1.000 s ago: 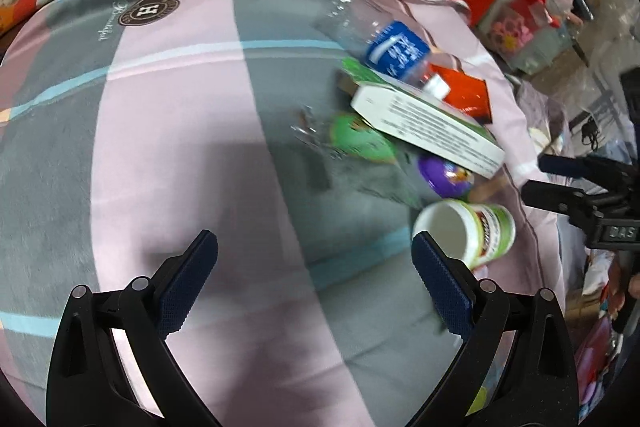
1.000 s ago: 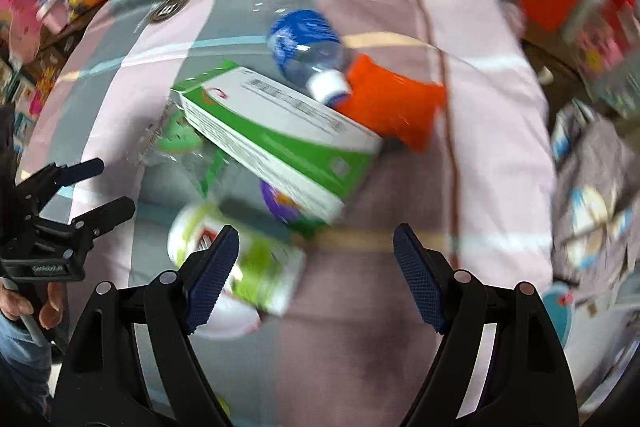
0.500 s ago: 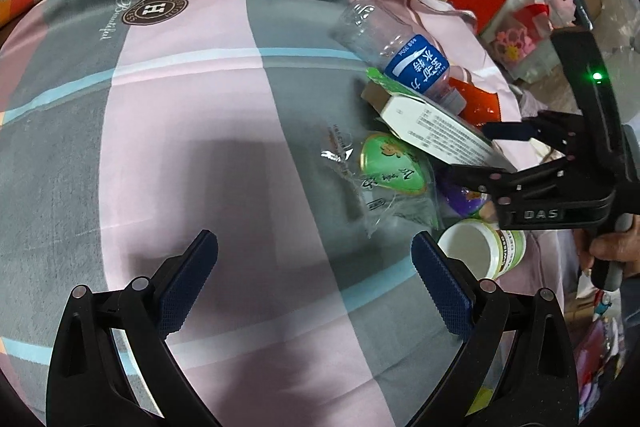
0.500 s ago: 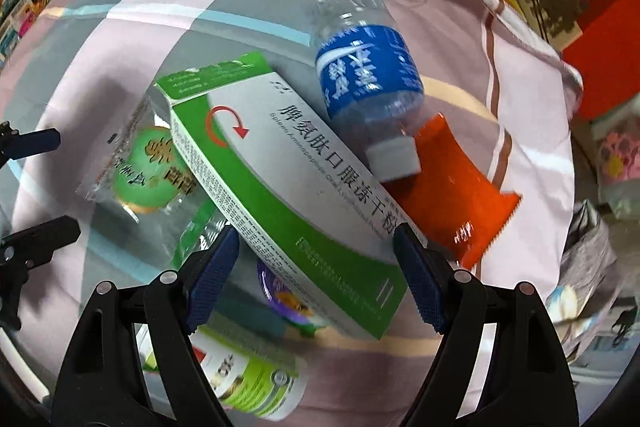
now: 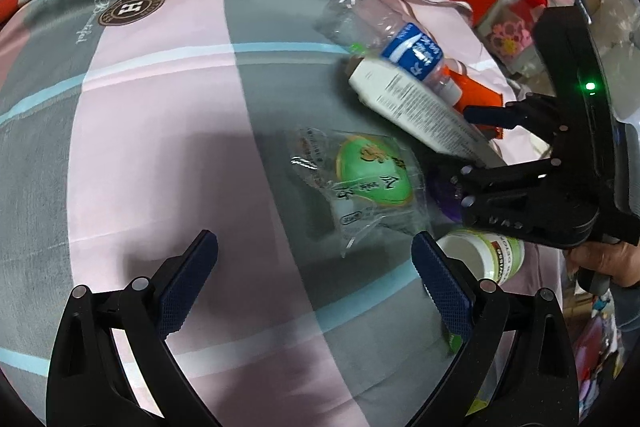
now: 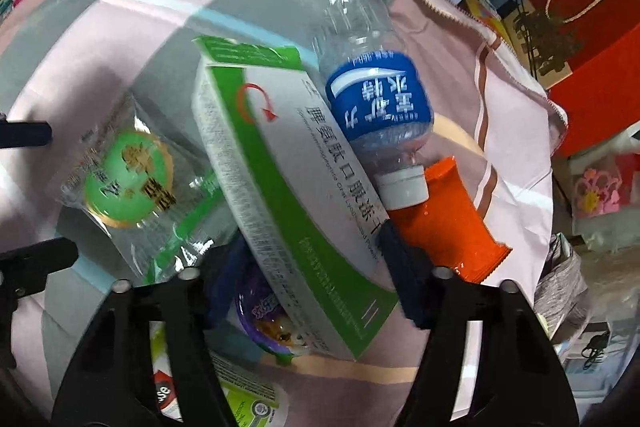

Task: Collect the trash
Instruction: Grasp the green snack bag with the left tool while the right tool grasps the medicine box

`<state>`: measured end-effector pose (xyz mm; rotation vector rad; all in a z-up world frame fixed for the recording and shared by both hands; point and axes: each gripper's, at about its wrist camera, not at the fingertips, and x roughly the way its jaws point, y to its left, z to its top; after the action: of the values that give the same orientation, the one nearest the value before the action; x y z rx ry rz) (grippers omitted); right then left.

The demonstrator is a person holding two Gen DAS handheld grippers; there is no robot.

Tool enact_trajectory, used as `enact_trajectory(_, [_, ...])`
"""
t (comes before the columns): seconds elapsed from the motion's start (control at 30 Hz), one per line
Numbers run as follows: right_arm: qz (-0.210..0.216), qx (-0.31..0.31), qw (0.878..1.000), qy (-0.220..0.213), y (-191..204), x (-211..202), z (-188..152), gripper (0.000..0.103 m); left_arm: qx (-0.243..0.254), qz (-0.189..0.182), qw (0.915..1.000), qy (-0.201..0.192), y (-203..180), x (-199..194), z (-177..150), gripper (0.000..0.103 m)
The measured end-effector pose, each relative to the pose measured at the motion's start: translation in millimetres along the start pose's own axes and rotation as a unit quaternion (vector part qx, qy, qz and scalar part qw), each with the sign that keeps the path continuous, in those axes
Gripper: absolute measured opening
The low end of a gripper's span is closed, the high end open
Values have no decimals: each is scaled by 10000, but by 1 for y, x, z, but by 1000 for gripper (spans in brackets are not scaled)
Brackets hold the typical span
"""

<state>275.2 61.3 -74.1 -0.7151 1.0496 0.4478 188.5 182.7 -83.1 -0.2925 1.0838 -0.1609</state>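
since 1 second ago the right tongs [image 6: 300, 267] have dropped onto the green-and-white box [image 6: 288, 187], jaws closing around it. left tongs [image 5: 316, 275] hover wide open, empty. on the bed cover [image 5: 160, 147]: 1 box, 1 bottle [image 6: 372, 99], 1 orange packet [image 6: 448, 219], 1 green-disc wrapper [image 5: 360, 179], 1 cup [image 5: 488, 255].
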Motion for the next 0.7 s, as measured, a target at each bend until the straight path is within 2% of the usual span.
enact_trajectory(0.07, [43, 147, 9995, -277, -8, -19, 3, 33, -84, 31, 10000, -10, 5, -1, 0, 98])
enact_trajectory(0.2, [464, 704, 9956, -404, -36, -39, 0, 30, -105, 25, 9999, -15, 4, -2, 5, 98])
enact_trajectory(0.37, [986, 1409, 9845, -338, -70, -48, -18, 30, 184, -21, 9998, 70, -21, 9, 14, 98])
enact_trajectory(0.53, [1347, 1905, 9722, -194, -88, -45, -45, 30, 395, 219, 9988, 181, -43, 36, 24, 97])
enact_trajectory(0.6, [1455, 2004, 9688, -96, -90, -39, -58, 30, 489, 481, 9976, 82, -51, 41, 25, 90])
enact_trajectory(0.67, [1544, 2039, 9667, -15, -90, -32, -66, 30, 626, 619, 9961, 30, -58, 41, 25, 62])
enact_trajectory(0.7, [1587, 2045, 9659, 29, -90, -29, -70, 30, 662, 658, 9956, 22, -61, 41, 25, 59])
